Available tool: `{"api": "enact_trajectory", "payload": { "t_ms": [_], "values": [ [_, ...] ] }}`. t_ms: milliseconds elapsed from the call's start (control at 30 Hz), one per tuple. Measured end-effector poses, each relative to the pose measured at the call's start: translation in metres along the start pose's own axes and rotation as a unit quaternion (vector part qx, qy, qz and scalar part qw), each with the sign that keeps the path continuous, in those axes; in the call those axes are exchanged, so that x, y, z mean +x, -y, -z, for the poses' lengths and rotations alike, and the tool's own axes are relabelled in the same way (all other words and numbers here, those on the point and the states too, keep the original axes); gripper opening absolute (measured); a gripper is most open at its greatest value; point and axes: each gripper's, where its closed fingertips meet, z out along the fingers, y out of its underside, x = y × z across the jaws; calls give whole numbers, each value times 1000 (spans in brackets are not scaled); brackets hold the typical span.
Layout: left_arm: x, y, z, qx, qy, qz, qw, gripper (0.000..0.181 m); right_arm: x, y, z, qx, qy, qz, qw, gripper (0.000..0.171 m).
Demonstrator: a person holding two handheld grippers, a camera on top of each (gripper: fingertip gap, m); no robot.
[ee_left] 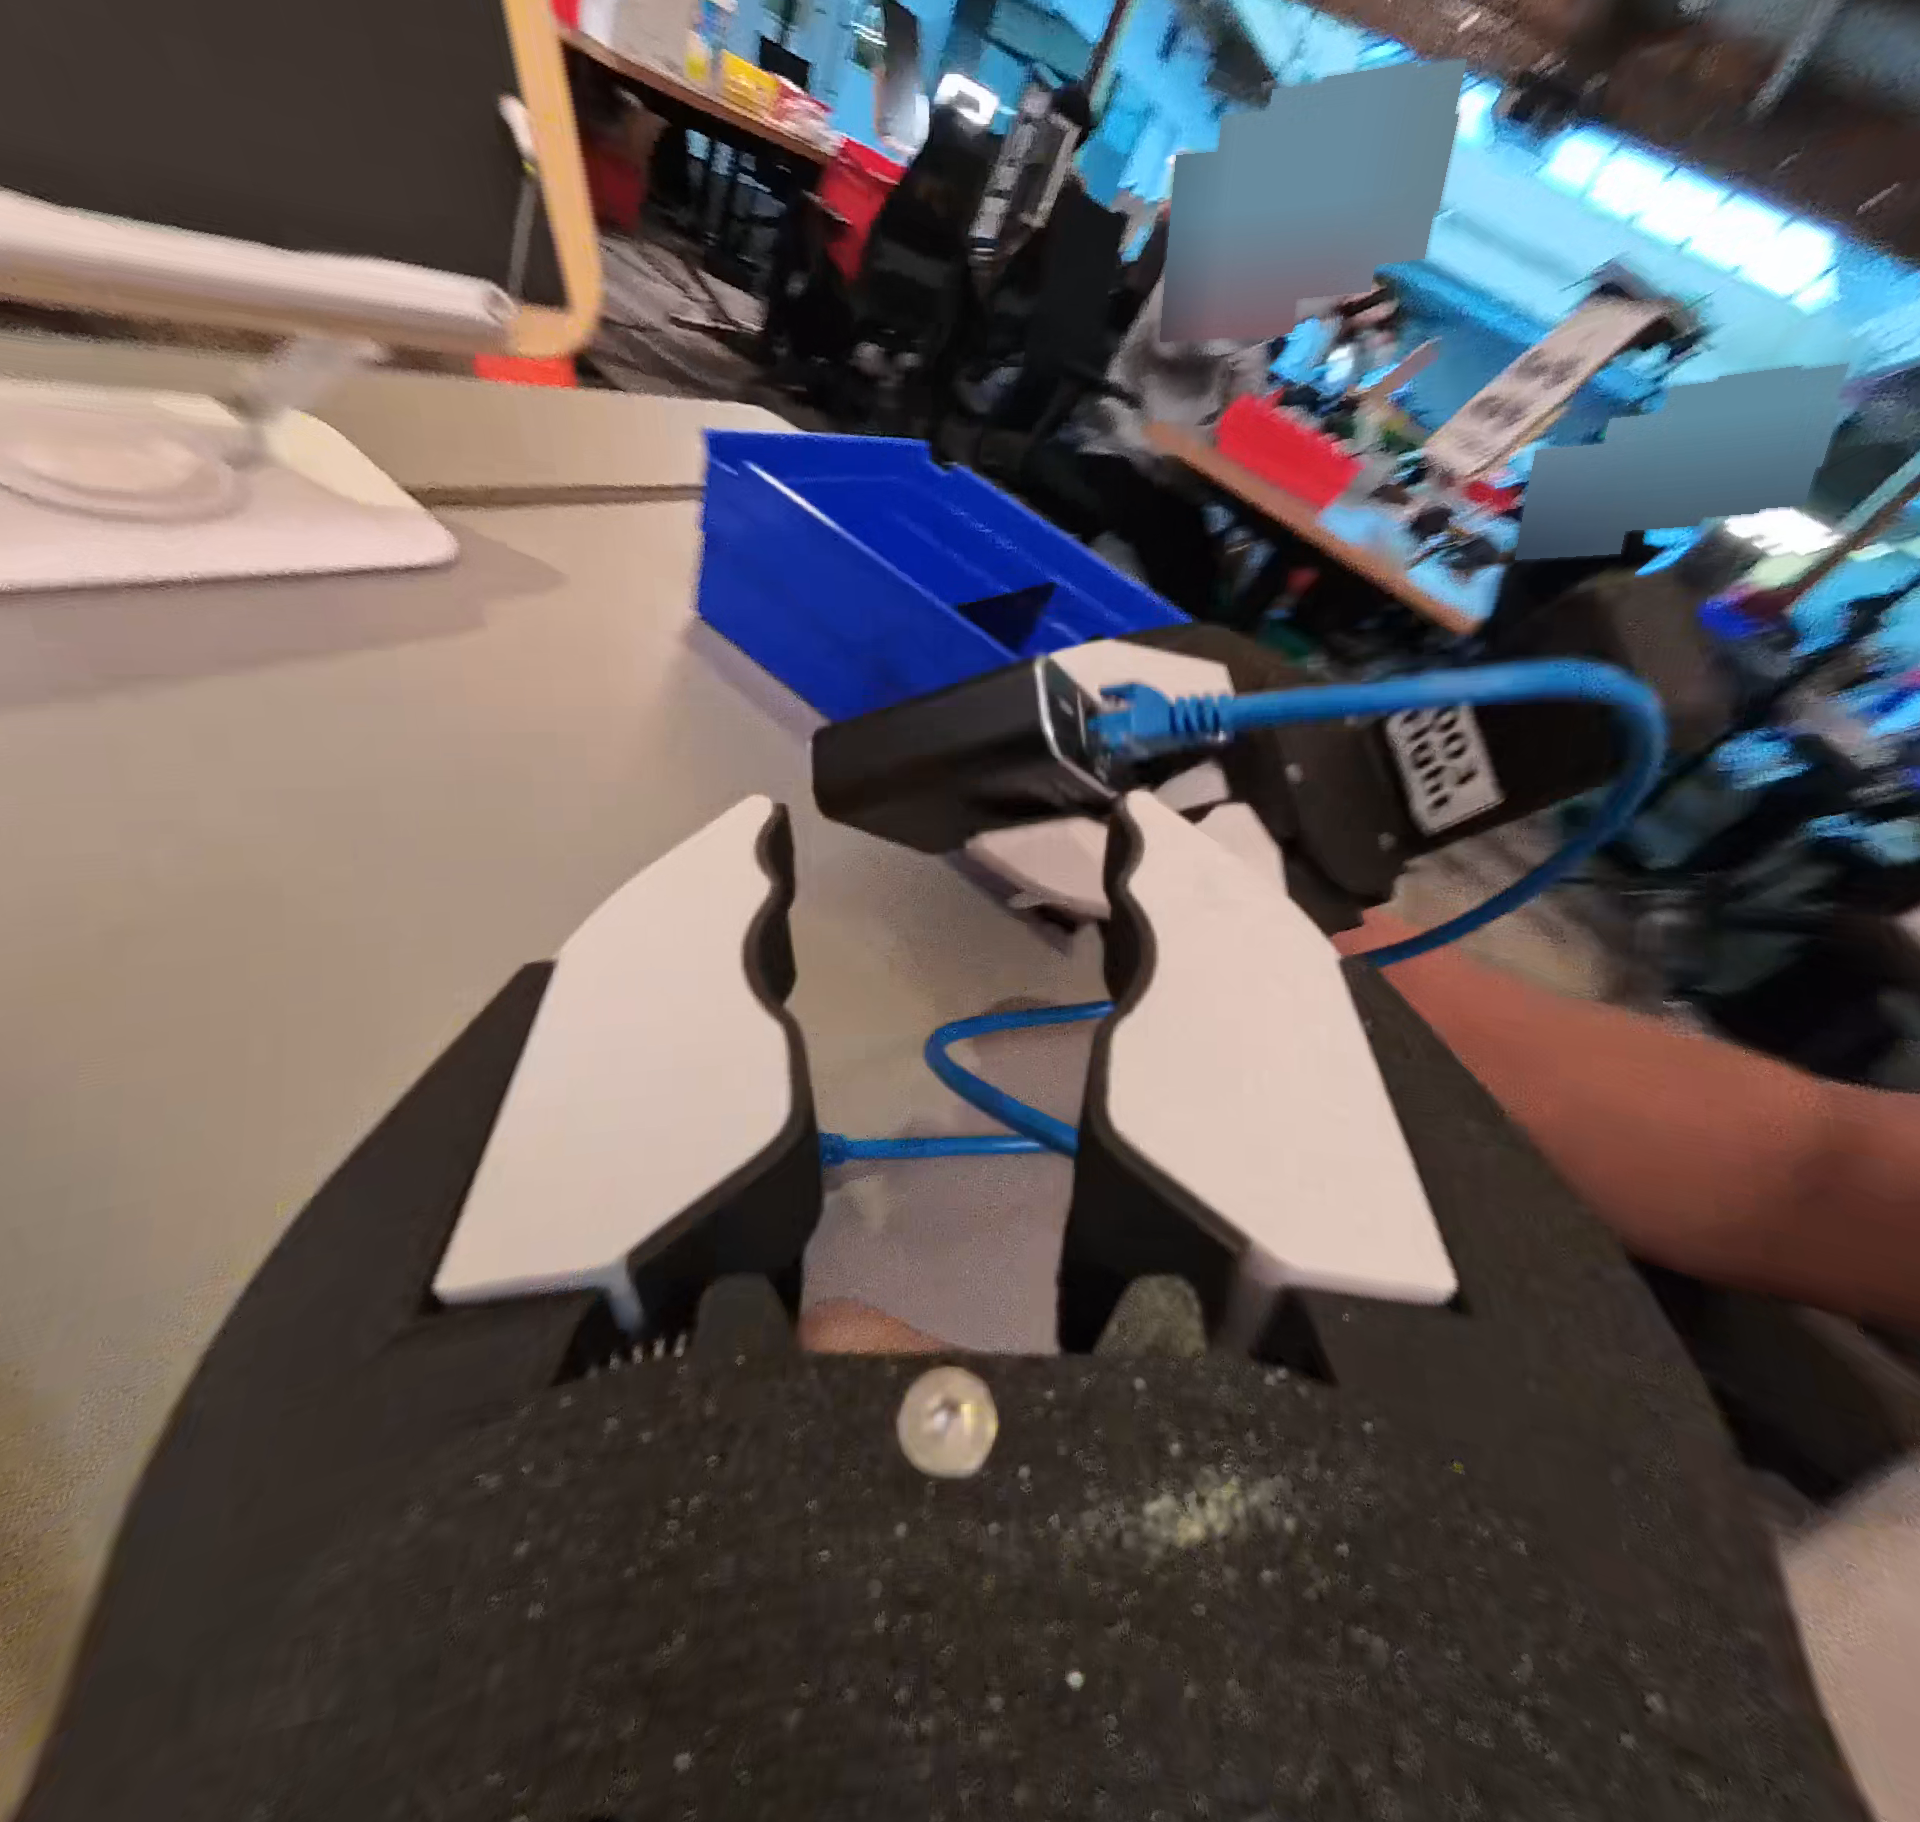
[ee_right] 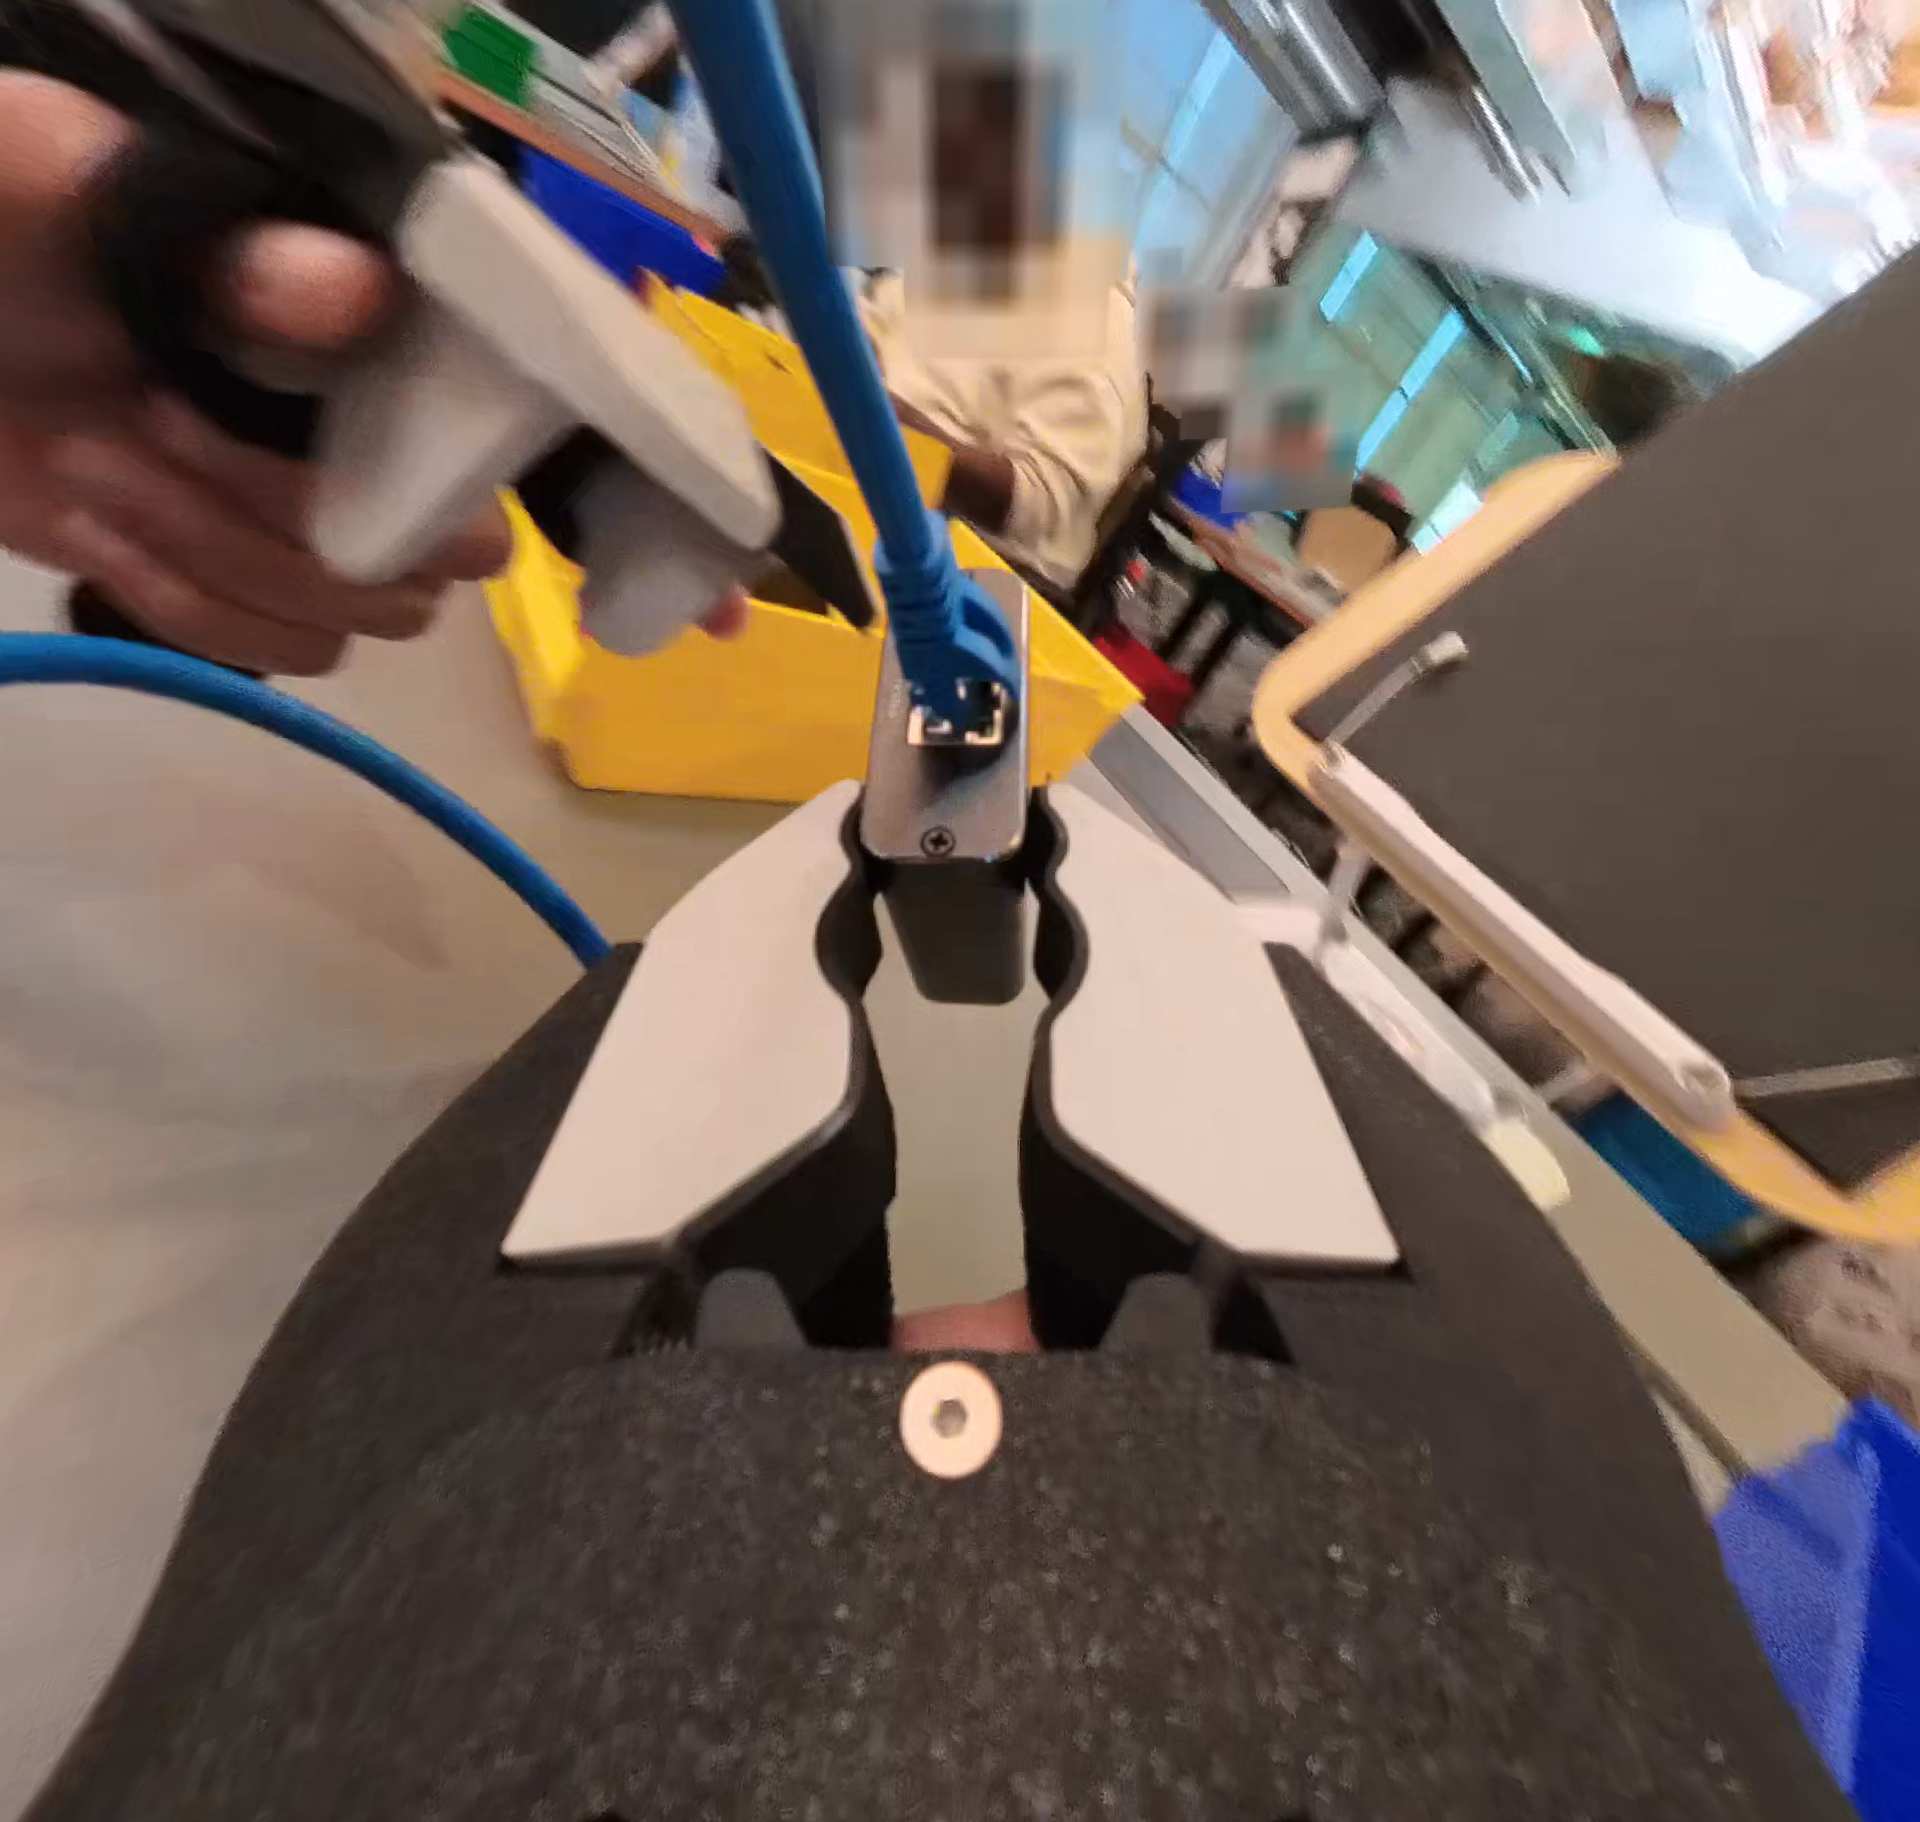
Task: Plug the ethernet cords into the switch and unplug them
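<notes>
The right gripper [ee_right: 945,853] is clamping its fingers on the small black switch [ee_right: 951,899], holding it in the air above the table [ee_right: 208,941], while the left gripper [ee_left: 940,837] is hovering with fingers apart and empty just beside the switch. The blue plug [ee_right: 940,629] is sitting in the port, its cord [ee_right: 790,214] looping down to the table's near edge. The switch looks light, rigid and smooth, so probably slippery; the cord is springy, so the stiff plug boot seems the place to grip.
</notes>
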Motion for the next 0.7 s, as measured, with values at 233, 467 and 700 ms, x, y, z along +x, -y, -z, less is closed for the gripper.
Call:
{"api": "enact_trajectory", "payload": {
  "t_ms": [233, 467, 700],
  "values": [
    [7, -12, -7, -28, -56, 25, 998, 63, -24, 10, -4, 19, 35, 30, 999, 27],
    [2, -21, -6, -50, -88, 90, 991, 67, -27, 12, -4, 41, 25, 54, 997, 26],
    [9, -25, -3, -40, -136, 125, 982, 64, -33, 14, -6, 50, 35, 60, 996, 27]
  ]
}}
